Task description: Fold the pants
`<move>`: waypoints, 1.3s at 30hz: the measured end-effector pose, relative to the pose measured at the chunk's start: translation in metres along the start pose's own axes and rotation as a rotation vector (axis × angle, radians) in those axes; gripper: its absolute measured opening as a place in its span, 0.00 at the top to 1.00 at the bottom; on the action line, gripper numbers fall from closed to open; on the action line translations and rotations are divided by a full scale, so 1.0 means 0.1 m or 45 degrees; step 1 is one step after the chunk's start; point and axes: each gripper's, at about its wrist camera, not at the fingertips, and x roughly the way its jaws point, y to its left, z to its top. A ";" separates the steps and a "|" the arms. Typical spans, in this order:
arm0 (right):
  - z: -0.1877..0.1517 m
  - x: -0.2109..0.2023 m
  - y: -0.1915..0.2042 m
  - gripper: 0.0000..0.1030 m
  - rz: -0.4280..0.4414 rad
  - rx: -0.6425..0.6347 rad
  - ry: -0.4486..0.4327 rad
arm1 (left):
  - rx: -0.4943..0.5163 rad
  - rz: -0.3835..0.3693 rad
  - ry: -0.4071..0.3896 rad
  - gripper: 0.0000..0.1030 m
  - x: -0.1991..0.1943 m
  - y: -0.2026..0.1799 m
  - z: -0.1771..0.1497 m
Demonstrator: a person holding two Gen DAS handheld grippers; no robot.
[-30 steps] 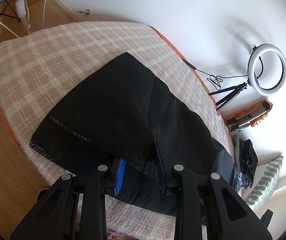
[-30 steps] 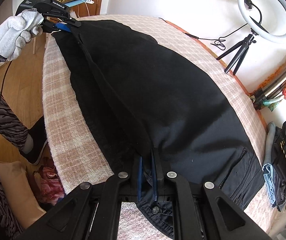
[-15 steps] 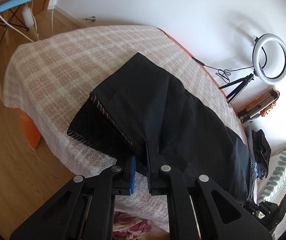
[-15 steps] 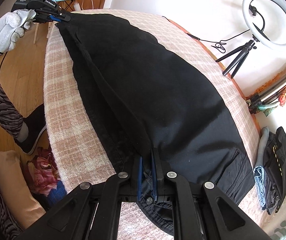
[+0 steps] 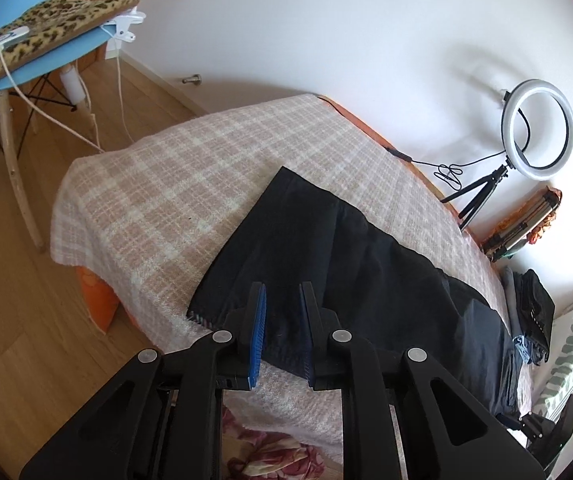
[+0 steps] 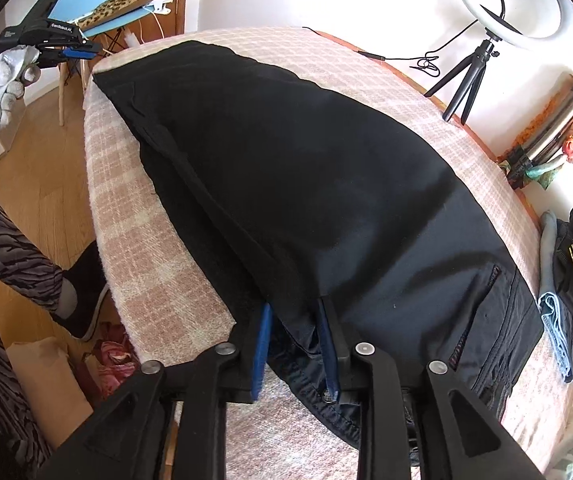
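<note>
Pink-and-cream checked blanket (image 5: 158,184) covers bed; long black fabric pants (image 6: 306,184) lie flat along it, folded leg over leg. My left gripper (image 5: 282,328) above hem, jaws opening, nothing pinched. My right gripper (image 6: 294,340) at waistband, jaws opening, cloth between pads. Risk: near edge slides off bed, fold skews. No containers visible.

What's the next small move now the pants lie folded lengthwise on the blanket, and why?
Probably bring the left gripper back down onto the hem and carry it toward the waistband. The pants lie flat, one leg over the other, on the blanket. Both grippers' jaws are opening; the right gripper straddles waist cloth without pinching it.
</note>
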 end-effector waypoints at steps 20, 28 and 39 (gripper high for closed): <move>-1.29 -0.60 -1.60 0.40 0.024 1.326 -0.154 | 0.863 -0.564 0.528 0.64 0.84 -2.67 -1.13; -1.44 -0.29 -1.77 0.54 0.116 1.543 -0.153 | 1.013 -0.621 0.690 0.64 1.01 -2.94 -1.59; -1.35 -0.48 -1.53 0.87 0.005 1.357 -0.139 | 0.991 -0.651 0.562 0.64 0.85 -2.98 -1.39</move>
